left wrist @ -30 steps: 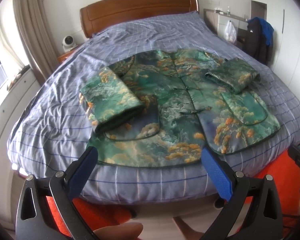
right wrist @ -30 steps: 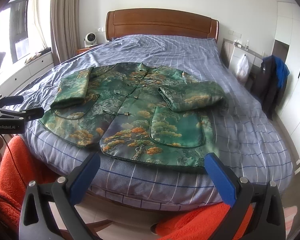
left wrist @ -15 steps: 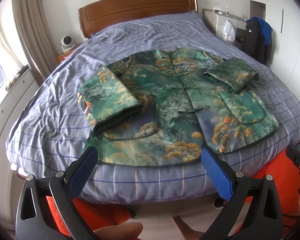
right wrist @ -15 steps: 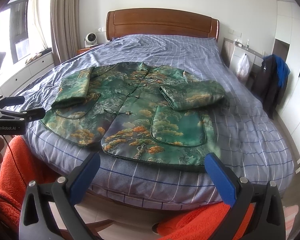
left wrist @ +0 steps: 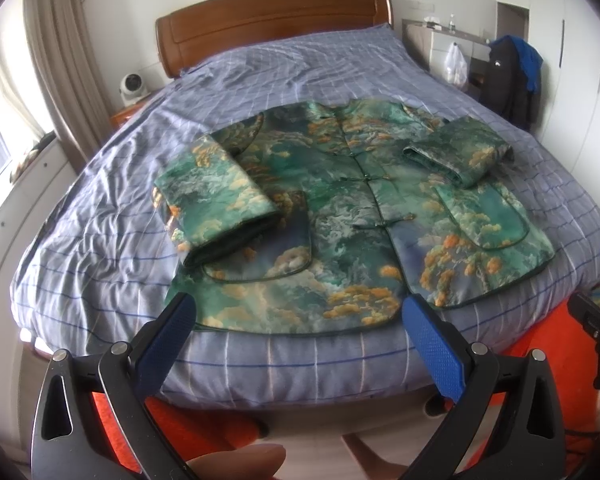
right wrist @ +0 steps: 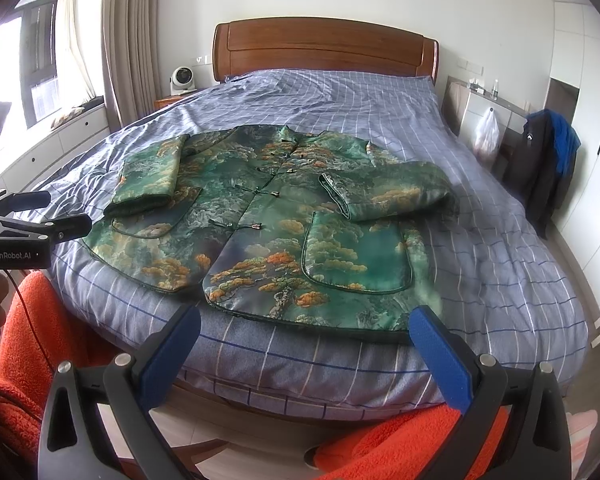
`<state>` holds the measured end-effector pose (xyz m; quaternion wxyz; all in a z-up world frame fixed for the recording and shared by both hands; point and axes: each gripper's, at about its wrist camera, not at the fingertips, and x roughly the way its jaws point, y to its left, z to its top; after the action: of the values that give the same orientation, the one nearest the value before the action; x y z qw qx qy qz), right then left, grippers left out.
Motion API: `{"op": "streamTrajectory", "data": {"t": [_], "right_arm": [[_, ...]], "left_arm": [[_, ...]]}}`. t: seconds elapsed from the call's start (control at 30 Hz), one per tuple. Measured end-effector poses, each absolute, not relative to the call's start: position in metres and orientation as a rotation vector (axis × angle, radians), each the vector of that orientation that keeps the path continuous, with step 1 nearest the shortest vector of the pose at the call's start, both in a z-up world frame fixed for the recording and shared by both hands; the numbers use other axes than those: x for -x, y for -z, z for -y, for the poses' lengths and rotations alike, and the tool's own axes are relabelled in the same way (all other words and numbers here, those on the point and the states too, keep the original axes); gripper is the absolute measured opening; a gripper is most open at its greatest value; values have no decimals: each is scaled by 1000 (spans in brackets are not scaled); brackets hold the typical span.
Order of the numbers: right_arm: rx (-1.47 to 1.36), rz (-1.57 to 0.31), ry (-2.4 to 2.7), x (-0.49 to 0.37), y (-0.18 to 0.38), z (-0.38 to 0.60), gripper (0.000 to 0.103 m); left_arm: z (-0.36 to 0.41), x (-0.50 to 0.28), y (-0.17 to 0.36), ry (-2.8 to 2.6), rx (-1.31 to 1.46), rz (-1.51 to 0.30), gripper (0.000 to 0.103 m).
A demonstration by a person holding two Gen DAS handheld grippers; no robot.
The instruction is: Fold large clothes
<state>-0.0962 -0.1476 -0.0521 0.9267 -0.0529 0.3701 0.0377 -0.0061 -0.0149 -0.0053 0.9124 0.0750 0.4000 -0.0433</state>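
A green brocade jacket (left wrist: 340, 216) (right wrist: 260, 216) with orange tree patterns lies flat, front up, on the blue checked bed (left wrist: 100, 232) (right wrist: 500, 264). Both sleeves are folded in over the chest: the left sleeve (left wrist: 216, 196) (right wrist: 150, 178) and the right sleeve (left wrist: 460, 152) (right wrist: 388, 192). My left gripper (left wrist: 298, 320) hangs open just short of the jacket's hem, off the foot of the bed, holding nothing. My right gripper (right wrist: 304, 328) is open too, in front of the hem's right half. The left gripper's body (right wrist: 24, 228) shows at the right wrist view's left edge.
A wooden headboard (right wrist: 324, 52) stands at the far end. A small white fan (right wrist: 182, 80) sits on the nightstand at the left. A dark jacket on a chair (right wrist: 548, 160) and a desk with a plastic bag (right wrist: 486, 134) stand at the right. Orange fleece legs (right wrist: 28, 344) are below.
Both grippers have drifted slightly, the left one panning so the jacket sits a little further right and lower in its view. The jacket has not moved and both grippers stay open.
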Motion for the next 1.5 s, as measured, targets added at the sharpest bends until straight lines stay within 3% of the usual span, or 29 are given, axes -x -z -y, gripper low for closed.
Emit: {"op": "streamTrajectory", "data": {"t": [1.5], "right_arm": [[102, -771, -77, 95, 57, 150, 103]], "left_arm": [[16, 7, 5, 91, -152, -824, 103]]}}
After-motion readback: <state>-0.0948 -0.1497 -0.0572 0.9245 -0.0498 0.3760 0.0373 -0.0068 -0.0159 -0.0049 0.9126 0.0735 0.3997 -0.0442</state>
